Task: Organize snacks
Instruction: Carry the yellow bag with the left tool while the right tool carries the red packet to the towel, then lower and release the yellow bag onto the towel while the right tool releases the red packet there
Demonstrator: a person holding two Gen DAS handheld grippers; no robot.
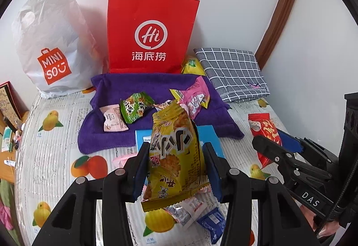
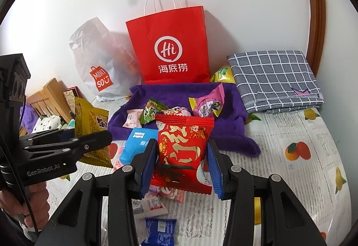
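With the left gripper (image 1: 176, 170) pinching a yellow cracker packet (image 1: 173, 156) and the right gripper (image 2: 182, 167) pinching a red snack packet (image 2: 182, 147) above the fruit-print surface (image 1: 56, 156), either slippery packet is risking sliding from the fingers near the red paper bag (image 2: 174, 49).

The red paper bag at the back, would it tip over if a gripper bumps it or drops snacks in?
Probably yes. The red paper bag stands tall on a narrow base, partly on the soft purple towel, so a nudge could topple it. It sits close to the wall, which may catch a backward fall. Its flat, uncreased sides look fairly stiff yet light.
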